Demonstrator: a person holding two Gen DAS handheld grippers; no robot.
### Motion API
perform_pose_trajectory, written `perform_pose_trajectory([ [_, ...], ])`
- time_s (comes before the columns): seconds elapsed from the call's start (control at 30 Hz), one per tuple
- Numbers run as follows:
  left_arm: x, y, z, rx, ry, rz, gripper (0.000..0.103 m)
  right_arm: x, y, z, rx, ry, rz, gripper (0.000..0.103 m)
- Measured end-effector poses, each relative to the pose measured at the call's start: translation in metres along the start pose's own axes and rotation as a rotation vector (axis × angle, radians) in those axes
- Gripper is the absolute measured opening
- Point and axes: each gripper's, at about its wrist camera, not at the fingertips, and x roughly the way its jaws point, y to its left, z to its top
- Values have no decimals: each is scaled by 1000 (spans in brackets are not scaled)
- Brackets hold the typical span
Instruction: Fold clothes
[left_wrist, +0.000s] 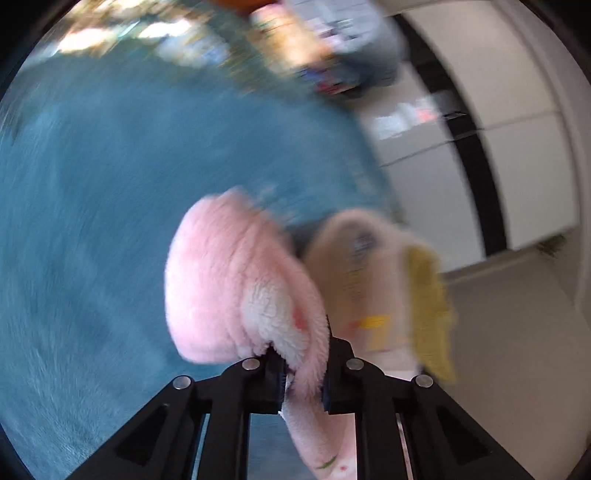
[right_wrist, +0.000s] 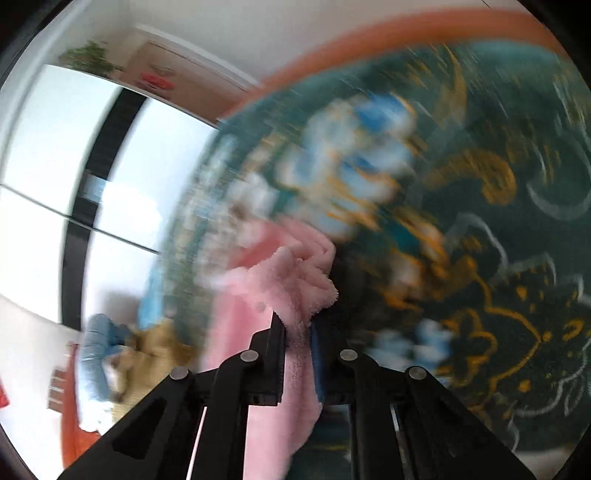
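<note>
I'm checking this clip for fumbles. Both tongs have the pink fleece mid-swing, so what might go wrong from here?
1. The left tongs pinch only a thin edge of the pink fleece garment; its bulk bunches beyond the tips, so a fast swing might pull it free.
2. The right tongs also hold a narrow bunched fold, which may slip.
3. Both views are motion-blurred, so landing it flat on the blue bedspread may be imprecise.

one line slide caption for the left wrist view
Left gripper clamps a fluffy pink garment above a blurred teal blanket.
</note>
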Motion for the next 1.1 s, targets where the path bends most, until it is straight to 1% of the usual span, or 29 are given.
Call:
perform_pose_trajectory([
  [0.03, -17, -16, 3, 42, -16, -48, 14, -15, 13, 4, -34, -16, 36, 12],
  [0.1, -53, -28, -2, 117, -47, -105, 15, -44, 31, 4, -124, -25, 72, 12],
  [0.13, -71, -33, -5, 154, -63, -133, 15, -60, 30, -1, -166, -28, 81, 12],
  [0.17, -84, -26, -12, 177, -77, -131, 15, -77, 26, -7, -206, -31, 88, 12],
  [0.2, -91, -6, -22, 173, -78, -104, 15, -91, 22, -19, -239, -34, 88, 12],
  [0.23, -98, 15, -33, 166, -78, -76, 16, -94, 9, -30, -246, -18, 56, 12],
  [0.27, -94, 40, -42, 129, -53, -26, 16, -95, -7, -40, -245, 4, 16, 12],
  [0.3, -86, 73, -52, 57, -13, 28, 16, -96, -24, -49, -244, 26, -24, 12],
  [0.33, -78, 106, -62, -18, 29, 82, 16, -90, -50, -59, -191, 67, -69, 12],
  [0.4, -73, 139, -73, -107, 53, 69, 16, -82, -87, -72, -89, 101, -104, 12],
  [0.47, -68, 170, -83, -193, 76, 51, 16, -81, -108, -76, -14, 91, -71, 12],
  [0.5, -71, 172, -84, -209, 72, 32, 16, -84, -109, -78, 2, 84, -61, 12],
  [0.53, -71, 169, -84, -199, 72, 31, 16, -87, -103, -78, -8, 77, -64, 12],
  [0.63, -65, 160, -85, -161, 74, 65, 16, -97, -56, -76, -143, 31, -93, 12],
  [0.7, -61, 157, -87, -150, 71, 82, 17, -107, -10, -84, -287, -10, -123, 12],
  [0.77, -60, 158, -91, -149, 62, 91, 17, -114, 44, -105, -475, -43, -156, 12],
  [0.83, -60, 157, -92, -149, 58, 97, 17, -118, 99, -137, -641, -53, -113, 12],
  [0.93, -59, 156, -89, -157, 68, 100, 19, -120, 163, -192, -817, -58, 6, 12],
  [1.0, -60, 154, -88, -154, 69, 98, 20, -116, 196, -238, -933, -46, 95, 12],
  [1.03, -61, 155, -88, -155, 69, 95, 20, -110, 209, -265, -983, -15, 141, 12],
  [1.1, -63, 157, -90, -169, 66, 83, 20, -85, 220, -322, -1067, 109, 196, 12],
])
